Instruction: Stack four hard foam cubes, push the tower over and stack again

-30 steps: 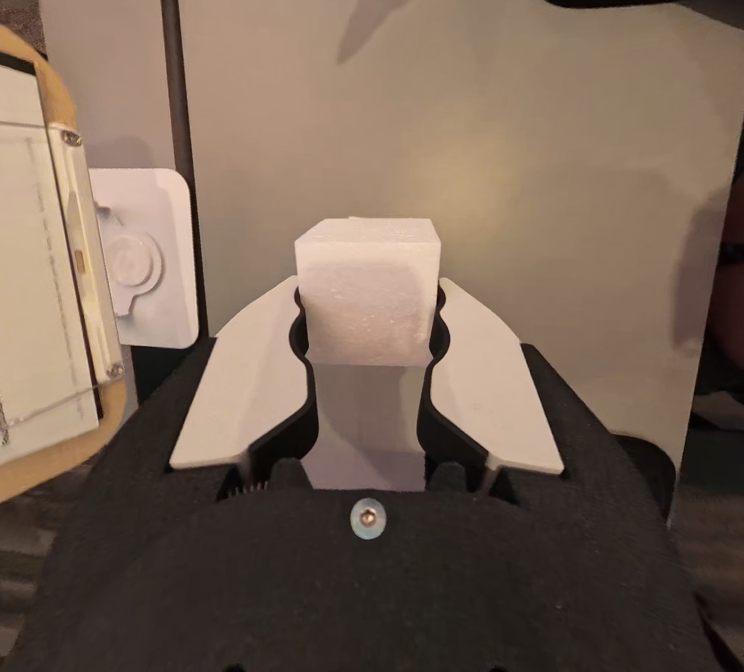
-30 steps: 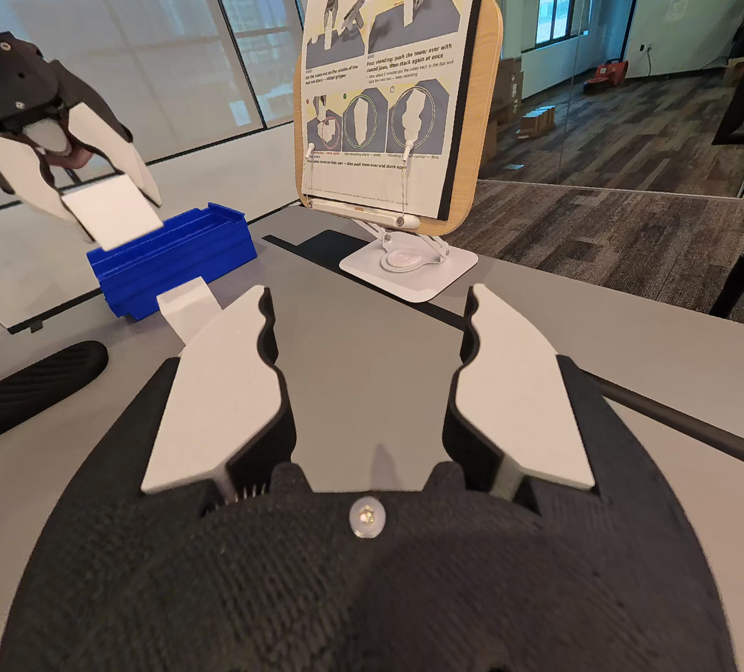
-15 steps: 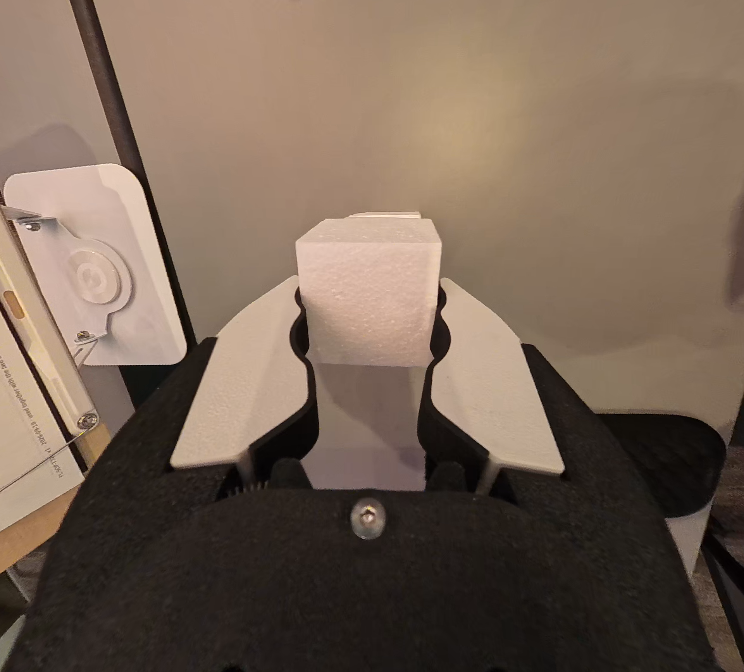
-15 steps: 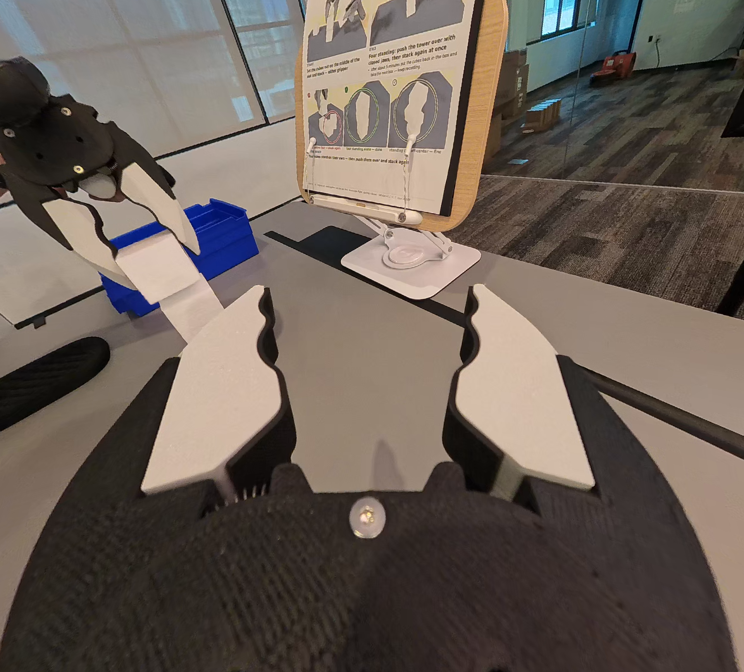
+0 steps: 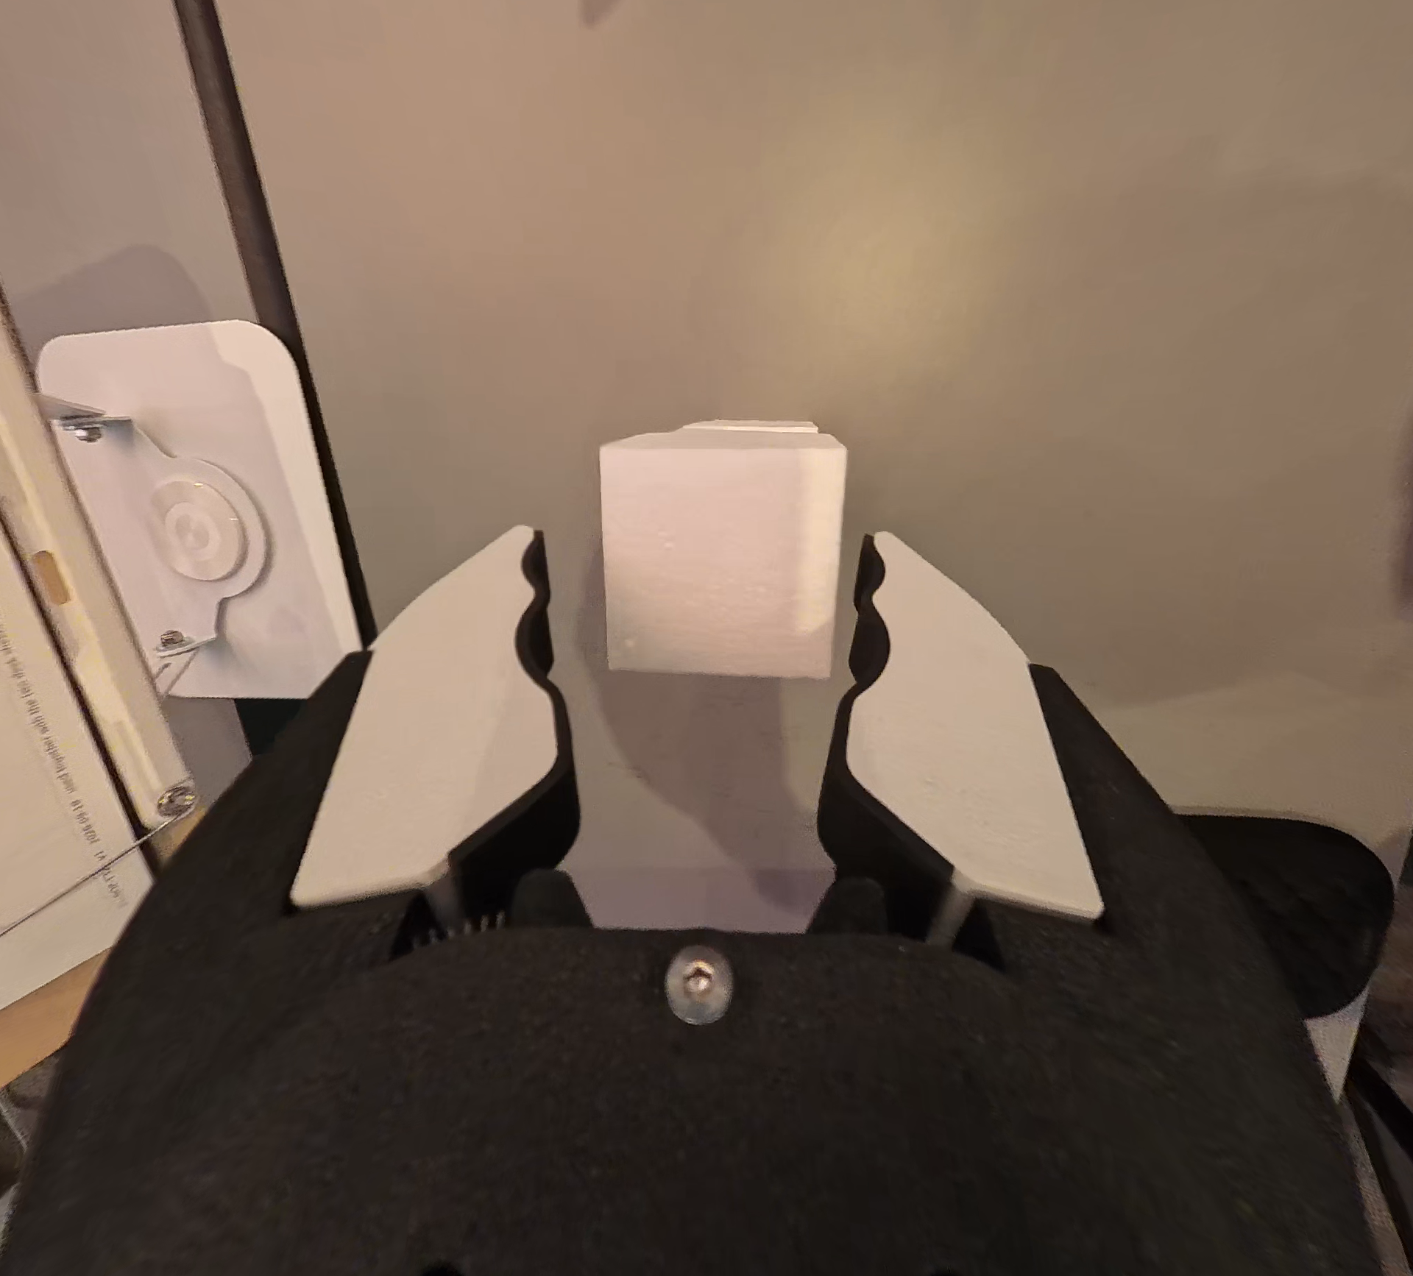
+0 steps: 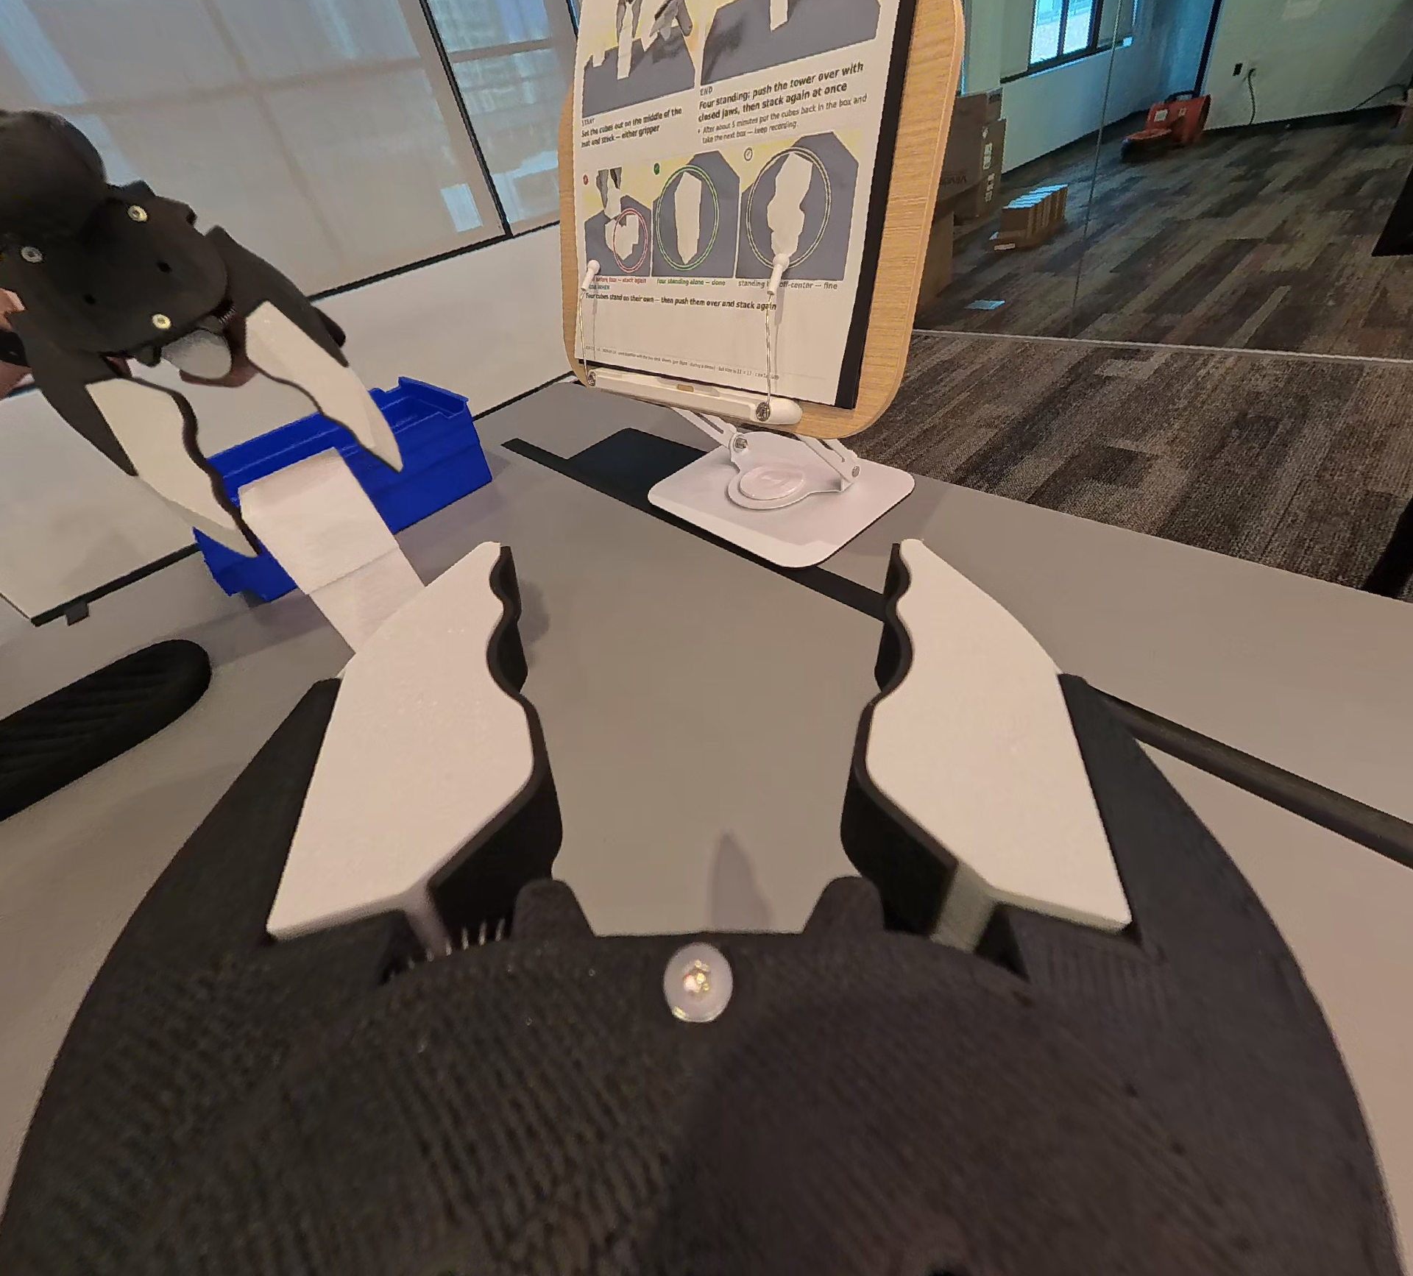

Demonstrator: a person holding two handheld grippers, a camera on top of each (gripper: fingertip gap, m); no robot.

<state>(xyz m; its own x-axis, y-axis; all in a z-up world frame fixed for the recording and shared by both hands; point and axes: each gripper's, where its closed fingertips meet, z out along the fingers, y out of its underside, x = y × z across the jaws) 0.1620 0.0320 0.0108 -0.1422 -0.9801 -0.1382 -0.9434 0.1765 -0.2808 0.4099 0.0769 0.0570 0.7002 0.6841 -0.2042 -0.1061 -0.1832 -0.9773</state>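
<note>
- Left gripper (image 5: 700, 616): fingers spread apart, one on each side of the upper foam cube (image 5: 715, 555), with a visible gap on both sides. No contact shows.
- Upper foam cube sits on the lower foam cube (image 6: 372, 593), on the grey table (image 6: 719, 666). In the right wrist view, the stack stands at 10 o'clock from the right gripper (image 6: 700, 635).
- Right gripper: fingers wide apart, holding nothing, above bare table.
- Risk: withdrawal off-axis. A fingertip clips the upper cube's side and shears it off the lower one.
- Risk: the lower cube's edge shows slightly offset at 12 o'clock. Added cubes probably amplify the lean.
- Risk: the blue bin (image 6: 428, 444) stands just behind the stack. A toppled cube may land there.
</note>
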